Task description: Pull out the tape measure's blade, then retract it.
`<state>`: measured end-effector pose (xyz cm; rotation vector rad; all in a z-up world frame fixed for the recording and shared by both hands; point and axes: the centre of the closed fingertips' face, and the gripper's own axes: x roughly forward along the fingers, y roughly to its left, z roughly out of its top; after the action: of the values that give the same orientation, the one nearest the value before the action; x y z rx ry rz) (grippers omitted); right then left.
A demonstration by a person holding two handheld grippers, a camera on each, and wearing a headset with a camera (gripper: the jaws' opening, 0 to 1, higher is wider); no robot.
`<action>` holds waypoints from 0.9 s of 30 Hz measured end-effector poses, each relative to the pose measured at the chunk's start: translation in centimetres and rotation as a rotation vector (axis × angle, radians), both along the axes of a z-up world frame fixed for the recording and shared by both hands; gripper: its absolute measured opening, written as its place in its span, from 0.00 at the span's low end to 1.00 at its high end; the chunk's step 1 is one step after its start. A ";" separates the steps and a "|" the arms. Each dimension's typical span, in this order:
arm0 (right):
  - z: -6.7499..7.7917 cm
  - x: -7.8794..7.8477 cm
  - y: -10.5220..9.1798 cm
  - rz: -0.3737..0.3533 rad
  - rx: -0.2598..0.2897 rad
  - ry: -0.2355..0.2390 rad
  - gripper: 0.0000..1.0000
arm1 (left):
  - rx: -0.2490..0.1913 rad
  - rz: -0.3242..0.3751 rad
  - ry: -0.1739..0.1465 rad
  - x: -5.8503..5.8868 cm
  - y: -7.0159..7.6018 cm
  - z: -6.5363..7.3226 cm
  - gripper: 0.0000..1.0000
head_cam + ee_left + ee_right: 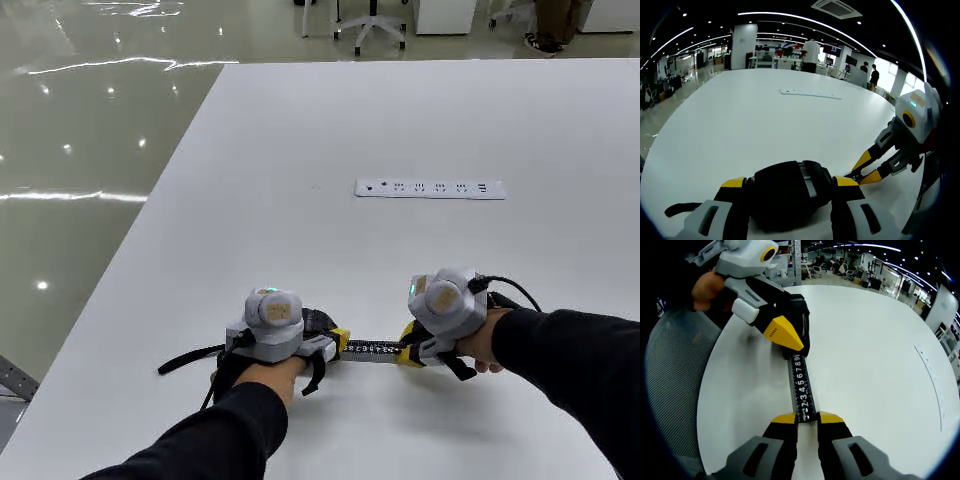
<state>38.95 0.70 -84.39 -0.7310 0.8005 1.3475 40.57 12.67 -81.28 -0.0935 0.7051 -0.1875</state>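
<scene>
The left gripper is closed around the black rubbery tape-measure case, low over the white table; the right gripper pinches the end of the black blade, numbered 2 to 9; a white power strip lies well beyond.

Head view: high, down on table. Gripper views: low, close; right faces left gripper along blade.
</scene>
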 end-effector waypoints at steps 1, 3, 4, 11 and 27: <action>0.0 0.0 0.1 0.001 -0.001 0.000 0.10 | -0.001 0.000 0.000 0.0 0.0 0.0 0.63; 0.1 0.0 0.3 0.000 0.002 0.000 0.10 | 0.000 -0.001 0.001 0.0 0.0 0.0 0.63; 0.1 0.0 0.4 0.002 0.005 -0.001 0.10 | -0.001 0.000 0.001 0.0 0.0 0.0 0.63; 0.1 -0.4 1.4 -0.002 0.020 -0.001 0.10 | -0.005 -0.002 0.002 0.0 0.0 0.0 0.63; 0.3 -0.4 4.0 0.019 0.035 -0.001 0.10 | -0.010 -0.004 0.005 0.0 0.0 0.0 0.63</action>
<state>38.60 4.70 -84.12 -0.7134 0.7687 1.3746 40.57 12.67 -81.27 -0.1024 0.7098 -0.1949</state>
